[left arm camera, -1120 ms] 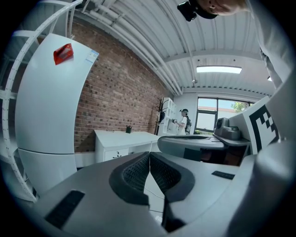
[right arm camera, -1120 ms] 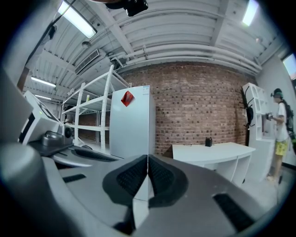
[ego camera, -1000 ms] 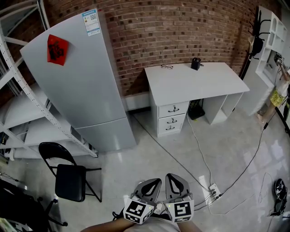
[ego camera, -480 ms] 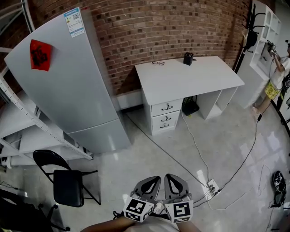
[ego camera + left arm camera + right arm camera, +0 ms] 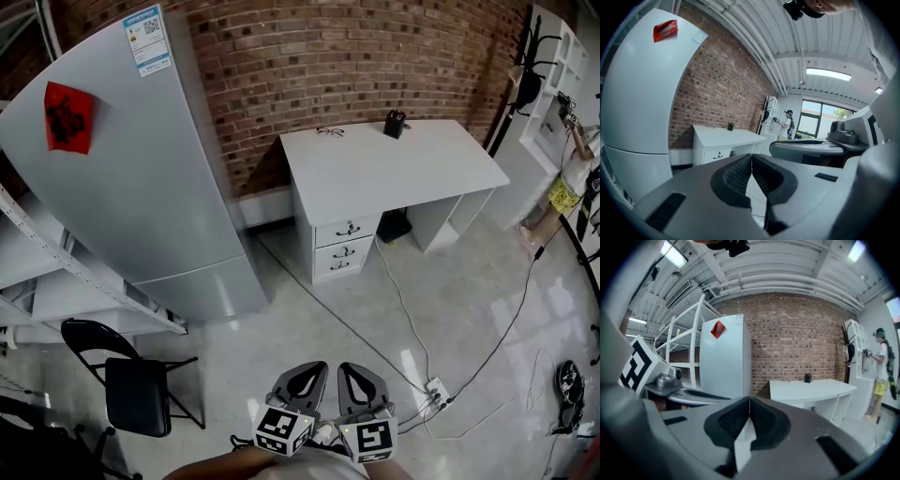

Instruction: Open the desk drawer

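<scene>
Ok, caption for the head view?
Far from the white desk and its closed drawers, left gripper and right gripper hang shut and empty.

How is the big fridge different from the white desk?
The fridge is tall and grey, while the desk is low and white. The fridge has a red sticker on its smooth front. The desk has drawers with dark handles, all shut. The desk also has an open space underneath, but the fridge is closed all the way down. Both stand against the brick wall.
</scene>
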Demonstrator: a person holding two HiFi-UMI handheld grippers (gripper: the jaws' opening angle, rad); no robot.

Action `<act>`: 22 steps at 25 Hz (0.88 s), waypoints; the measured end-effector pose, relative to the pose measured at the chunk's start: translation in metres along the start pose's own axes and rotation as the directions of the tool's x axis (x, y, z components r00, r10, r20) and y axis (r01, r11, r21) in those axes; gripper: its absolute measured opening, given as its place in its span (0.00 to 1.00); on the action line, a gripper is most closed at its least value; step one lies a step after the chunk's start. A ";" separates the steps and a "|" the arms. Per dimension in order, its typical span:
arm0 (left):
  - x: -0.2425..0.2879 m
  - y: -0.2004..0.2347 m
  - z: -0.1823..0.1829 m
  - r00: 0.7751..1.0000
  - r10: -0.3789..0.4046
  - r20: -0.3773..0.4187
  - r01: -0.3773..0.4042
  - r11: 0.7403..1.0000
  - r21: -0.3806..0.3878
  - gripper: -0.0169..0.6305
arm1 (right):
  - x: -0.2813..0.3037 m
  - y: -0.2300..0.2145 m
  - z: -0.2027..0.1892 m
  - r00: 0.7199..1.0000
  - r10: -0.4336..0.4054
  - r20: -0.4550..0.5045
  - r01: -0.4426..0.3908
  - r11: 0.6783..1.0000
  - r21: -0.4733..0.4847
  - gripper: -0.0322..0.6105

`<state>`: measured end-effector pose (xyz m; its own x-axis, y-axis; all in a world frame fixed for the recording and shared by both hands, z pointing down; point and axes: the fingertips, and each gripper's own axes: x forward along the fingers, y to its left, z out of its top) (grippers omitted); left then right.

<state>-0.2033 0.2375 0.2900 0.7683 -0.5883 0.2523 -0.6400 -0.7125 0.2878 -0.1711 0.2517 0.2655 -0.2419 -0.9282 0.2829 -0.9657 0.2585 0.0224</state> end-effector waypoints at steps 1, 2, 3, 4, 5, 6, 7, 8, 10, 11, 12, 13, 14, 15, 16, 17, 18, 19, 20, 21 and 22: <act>0.004 0.005 0.003 1.000 -0.003 0.002 0.003 1.000 -0.005 0.04 | 0.006 0.000 0.001 1.000 0.001 -0.003 -0.001 1.000 -0.002 0.08; 0.007 0.010 0.006 1.000 -0.007 0.006 0.007 1.000 -0.009 0.04 | 0.012 0.000 0.003 1.000 0.000 -0.007 0.000 1.000 -0.005 0.08; 0.011 0.016 0.009 1.000 -0.011 0.011 0.011 1.000 -0.012 0.04 | 0.018 -0.001 0.005 1.000 -0.004 -0.011 0.004 1.000 -0.007 0.08; 0.014 0.022 0.012 1.000 -0.016 0.015 0.016 1.000 -0.015 0.04 | 0.025 -0.002 0.006 1.000 -0.010 -0.015 0.010 1.000 -0.009 0.08; 0.018 0.028 0.016 1.000 -0.022 0.019 0.022 1.000 -0.019 0.04 | 0.031 -0.004 0.008 1.000 -0.018 -0.018 0.018 1.000 -0.013 0.08; 0.021 0.033 0.019 0.999 -0.029 0.021 0.029 0.999 -0.023 0.04 | 0.037 -0.005 0.011 0.999 -0.027 -0.021 0.026 1.000 -0.016 0.08; 0.025 0.039 0.022 0.999 -0.037 0.024 0.038 0.999 -0.028 0.04 | 0.043 -0.006 0.014 0.999 -0.036 -0.023 0.035 0.999 -0.019 0.08; 0.028 0.043 0.025 0.999 -0.047 0.026 0.048 0.998 -0.031 0.04 | 0.049 -0.007 0.017 0.999 -0.045 -0.025 0.044 0.999 -0.024 0.08; 0.036 0.050 0.030 0.997 -0.073 0.031 0.074 0.997 -0.037 0.04 | 0.060 -0.010 0.022 0.998 -0.061 -0.034 0.060 0.997 -0.039 0.08; 0.039 0.053 0.032 0.996 -0.086 0.033 0.087 0.995 -0.040 0.04 | 0.066 -0.011 0.024 0.997 -0.071 -0.036 0.069 0.997 -0.044 0.08; 0.042 0.057 0.034 0.995 -0.098 0.035 0.099 0.994 -0.042 0.04 | 0.071 -0.012 0.026 0.996 -0.080 -0.036 0.078 0.996 -0.045 0.08; 0.045 0.061 0.036 0.994 -0.108 0.037 0.109 0.993 -0.045 0.04 | 0.076 -0.012 0.028 0.995 -0.089 -0.035 0.088 0.995 -0.045 0.08; 0.048 0.067 0.038 0.993 -0.115 0.038 0.117 0.992 -0.047 0.04 | 0.081 -0.011 0.029 0.995 -0.096 -0.038 0.095 0.995 -0.045 0.08; 0.051 0.072 0.039 0.992 -0.122 0.038 0.123 0.991 -0.050 0.04 | 0.085 -0.009 0.029 0.994 -0.102 -0.043 0.100 0.994 -0.044 0.08; 0.053 0.077 0.040 0.991 -0.127 0.037 0.129 0.990 -0.053 0.04 | 0.088 -0.008 0.029 0.993 -0.105 -0.051 0.103 0.994 -0.040 0.08; 0.055 0.081 0.041 0.991 -0.132 0.035 0.133 0.989 -0.056 0.04 | 0.091 -0.007 0.028 0.992 -0.108 -0.063 0.106 0.994 -0.038 0.08; 0.057 0.084 0.041 0.990 -0.136 0.032 0.138 0.988 -0.062 0.04 | 0.094 -0.007 0.028 0.991 -0.113 -0.073 0.110 0.993 -0.038 0.08; 0.059 0.086 0.042 0.990 -0.140 0.029 0.142 0.988 -0.068 0.04 | 0.095 -0.009 0.028 0.990 -0.119 -0.079 0.116 0.992 -0.037 0.08; 0.060 0.089 0.042 0.989 -0.143 0.027 0.144 0.987 -0.074 0.04 | 0.097 -0.011 0.030 0.989 -0.127 -0.080 0.125 0.991 -0.037 0.08; 0.062 0.091 0.043 0.989 -0.143 0.028 0.144 0.986 -0.079 0.04 | 0.098 -0.013 0.033 0.988 -0.137 -0.077 0.134 0.990 -0.038 0.08; 0.064 0.094 0.045 0.990 -0.140 0.031 0.142 0.986 -0.084 0.04 | 0.098 -0.016 0.034 0.987 -0.146 -0.073 0.144 0.989 -0.037 0.08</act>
<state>-0.2137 0.1155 0.2914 0.8503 -0.4942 0.1812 -0.5229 -0.7542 0.3972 -0.1828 0.1470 0.2600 -0.0906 -0.9340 0.3457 -0.9863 0.1321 0.0985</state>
